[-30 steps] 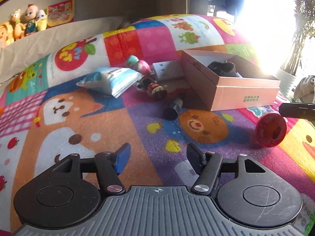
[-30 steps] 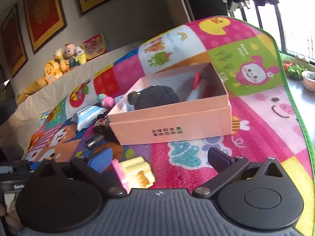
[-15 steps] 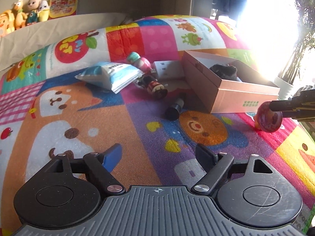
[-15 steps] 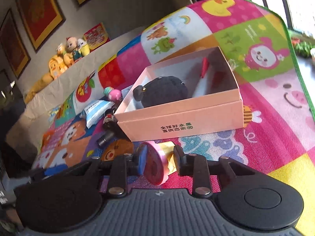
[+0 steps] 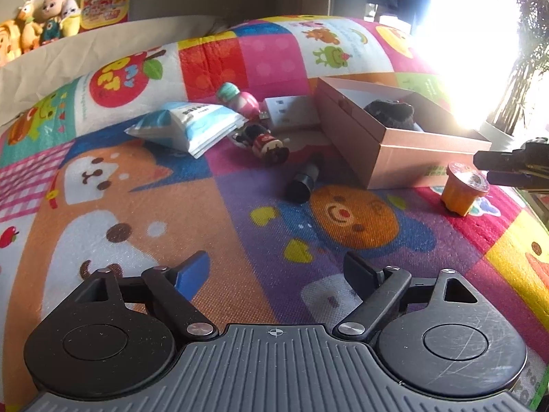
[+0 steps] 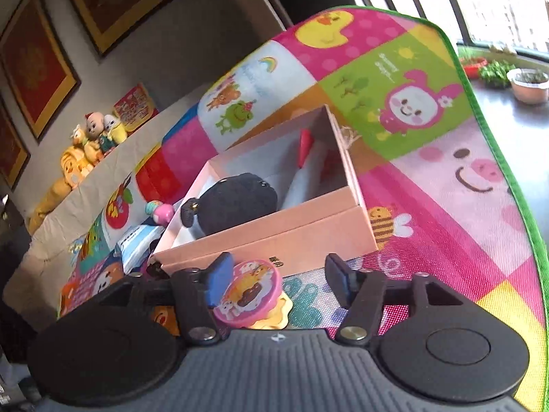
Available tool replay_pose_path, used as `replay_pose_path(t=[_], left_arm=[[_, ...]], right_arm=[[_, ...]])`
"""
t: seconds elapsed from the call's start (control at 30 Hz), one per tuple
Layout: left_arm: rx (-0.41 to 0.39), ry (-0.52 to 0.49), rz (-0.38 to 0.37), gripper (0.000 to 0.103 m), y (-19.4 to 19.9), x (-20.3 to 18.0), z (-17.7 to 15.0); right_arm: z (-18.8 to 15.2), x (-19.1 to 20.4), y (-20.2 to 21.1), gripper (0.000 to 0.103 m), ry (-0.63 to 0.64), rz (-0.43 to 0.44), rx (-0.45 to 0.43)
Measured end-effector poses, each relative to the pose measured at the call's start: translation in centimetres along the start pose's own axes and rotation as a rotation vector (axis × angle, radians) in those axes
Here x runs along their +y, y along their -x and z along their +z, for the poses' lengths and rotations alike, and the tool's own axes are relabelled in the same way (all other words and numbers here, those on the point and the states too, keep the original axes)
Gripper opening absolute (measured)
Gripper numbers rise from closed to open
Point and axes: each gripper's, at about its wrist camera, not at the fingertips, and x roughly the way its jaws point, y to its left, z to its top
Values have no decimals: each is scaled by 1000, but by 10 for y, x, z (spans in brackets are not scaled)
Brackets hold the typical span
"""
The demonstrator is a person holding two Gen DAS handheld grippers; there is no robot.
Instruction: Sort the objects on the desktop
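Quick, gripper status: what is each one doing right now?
Left gripper: open and opening, nothing between the jaws.
Right gripper: opening, jelly cup between the jaws, standing on the mat, not gripped.

Strong daylight enters from the upper right of the left wrist view, where the window (image 5: 470, 44) is blown out to white, washing out the far rim of the pink box (image 5: 405, 144) and veiling the plant (image 5: 525, 79) beside it. In the right wrist view the windows (image 6: 480, 3) at upper right are bright but still readable, while the wall with framed pictures (image 6: 37, 65) at upper left sits in dim shade. Both views show fisheye bending of the play mat (image 5: 144, 213) towards the edges, dark corners, and mild softness in the far background; short shadows fall towards the lower left of objects.
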Motion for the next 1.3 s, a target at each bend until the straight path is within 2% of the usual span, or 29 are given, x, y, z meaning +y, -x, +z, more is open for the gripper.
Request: replay_pose_path(t=[0.07,0.2,0.27,0.37,0.53,0.6,0.63,0.67,0.7,0.73,0.8,0.87,0.93,1.1,1.13,1.23,1.3], left_arm=[[2,-4,-2,90,-2,-2,1],[-1,-21,-5,90,-6,-7,5],[-14,-40,-2,89,-10,-10,9],[-32,-66,21,85,-21,-13,20],[-45,-111,35,74,-50,-20,43],[-45,-142,38,66,-60,-25,48],[-41,-157,35,60,-64,-28,50],[-34,-168,32,57,-68,-30,52],[-27,-173,28,51,-71,-32,52],[-21,-176,26,41,-73,-33,52],[-23,-178,20,29,-73,-33,51],[-36,-182,24,24,-67,-32,49],[-40,-185,22,24,-58,-30,45],[1,-212,-53,25,-26,-23,29],[6,-222,-50,29,-21,-21,26],[3,-232,13,41,-13,-11,19],[-4,-231,76,44,-13,-3,18]], right_arm=[[-7,16,-2,73,112,-26,-10],[-20,45,-18,73,310,-106,8],[-22,48,-26,52,303,-76,59],[-29,53,-25,50,281,13,99],[-42,61,-12,51,287,109,125],[-44,60,-5,61,283,110,111],[-44,58,1,79,277,101,92],[-44,56,6,91,270,92,65],[-45,54,12,95,265,85,36],[-45,52,16,99,262,85,22],[-46,48,19,100,245,89,9],[-44,46,17,103,233,90,10],[-43,45,15,103,218,85,17],[-40,35,13,103,154,74,10],[-40,36,12,103,155,74,13],[-42,41,10,103,191,79,29],[-43,47,8,103,224,75,43]])
